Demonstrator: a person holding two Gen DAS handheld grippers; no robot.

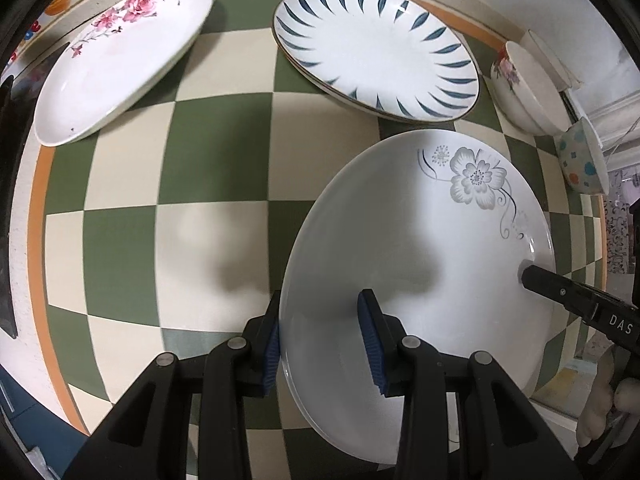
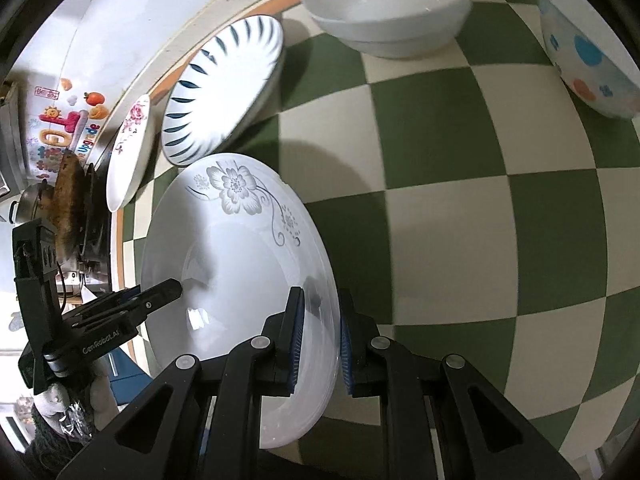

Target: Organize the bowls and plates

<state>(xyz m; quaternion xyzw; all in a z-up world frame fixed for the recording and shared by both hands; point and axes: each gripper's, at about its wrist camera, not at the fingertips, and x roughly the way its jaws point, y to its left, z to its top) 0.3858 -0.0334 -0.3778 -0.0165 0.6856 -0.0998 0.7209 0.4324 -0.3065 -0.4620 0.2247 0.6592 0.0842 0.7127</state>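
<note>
A white plate with a grey flower is tilted above the checkered table. My left gripper straddles its near left rim with blue pads on both sides, jaws fairly wide. My right gripper straddles the opposite rim of the same plate, pads close to the rim. A blue-striped plate and a pink-flower plate lie at the back. A white bowl and a dotted bowl stand at the far right.
The green and cream checkered tablecloth has an orange border. A wall runs behind the plates. A stove with a pan stands beyond the table's left end.
</note>
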